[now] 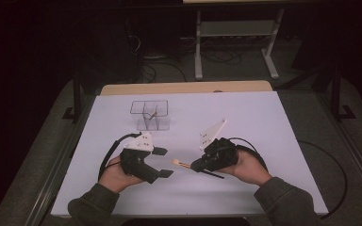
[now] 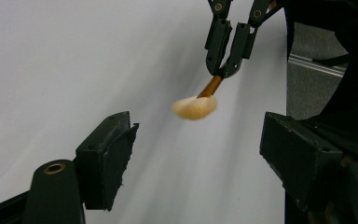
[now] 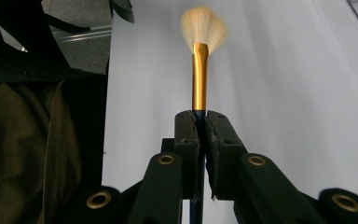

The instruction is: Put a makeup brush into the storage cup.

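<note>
From the high view the right gripper (image 1: 194, 165) carries a makeup brush (image 1: 181, 164) near the clear organizer (image 1: 150, 115), the left gripper view shows the left gripper (image 2: 198, 140) spread wide beneath the bristles, seemingly awaiting a handover, and the right gripper view confirms jaws pinching the handle.

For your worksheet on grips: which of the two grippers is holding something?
The right gripper, shut on the makeup brush; the left gripper is open.
</note>
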`<state>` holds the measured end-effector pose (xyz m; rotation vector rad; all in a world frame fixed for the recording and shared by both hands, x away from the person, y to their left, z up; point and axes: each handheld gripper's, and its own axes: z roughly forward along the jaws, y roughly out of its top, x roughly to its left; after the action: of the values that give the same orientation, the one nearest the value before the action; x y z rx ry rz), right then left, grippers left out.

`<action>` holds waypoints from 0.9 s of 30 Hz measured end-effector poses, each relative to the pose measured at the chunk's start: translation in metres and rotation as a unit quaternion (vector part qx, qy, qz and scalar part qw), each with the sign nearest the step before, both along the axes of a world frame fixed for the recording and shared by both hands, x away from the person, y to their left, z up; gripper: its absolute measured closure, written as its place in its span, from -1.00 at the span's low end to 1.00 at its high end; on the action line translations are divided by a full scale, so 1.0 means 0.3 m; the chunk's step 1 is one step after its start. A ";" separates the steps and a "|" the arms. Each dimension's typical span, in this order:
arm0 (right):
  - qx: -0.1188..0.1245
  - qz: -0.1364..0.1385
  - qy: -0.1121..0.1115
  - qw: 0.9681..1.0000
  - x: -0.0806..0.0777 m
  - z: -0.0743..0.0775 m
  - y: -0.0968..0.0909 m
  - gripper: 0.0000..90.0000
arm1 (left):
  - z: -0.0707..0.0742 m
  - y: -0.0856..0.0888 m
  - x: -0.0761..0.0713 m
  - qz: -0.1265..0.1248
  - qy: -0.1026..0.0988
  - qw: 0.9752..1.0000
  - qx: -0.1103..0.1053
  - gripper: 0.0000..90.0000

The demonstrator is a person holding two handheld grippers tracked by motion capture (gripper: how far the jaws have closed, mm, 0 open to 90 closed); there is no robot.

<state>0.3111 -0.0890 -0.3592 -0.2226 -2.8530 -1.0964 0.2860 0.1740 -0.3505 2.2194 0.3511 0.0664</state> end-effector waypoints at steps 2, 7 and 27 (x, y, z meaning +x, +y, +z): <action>0.003 0.002 0.000 1.000 -0.003 0.005 0.005 0.84 | 0.005 -0.003 -0.001 -0.001 -0.003 1.000 -0.001 -0.41; 0.008 0.013 -0.004 1.000 -0.014 0.019 0.022 0.84 | 0.012 -0.012 0.000 -0.013 -0.003 1.000 -0.004 -0.36; 0.023 0.038 -0.005 0.999 -0.034 0.045 0.052 0.84 | 0.029 -0.049 0.001 -0.062 0.016 0.998 0.002 0.05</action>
<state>0.3009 -0.0734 -0.3457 -0.1063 -2.8162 -1.1500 0.2862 0.1593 -0.3418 2.2428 0.2305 -0.0350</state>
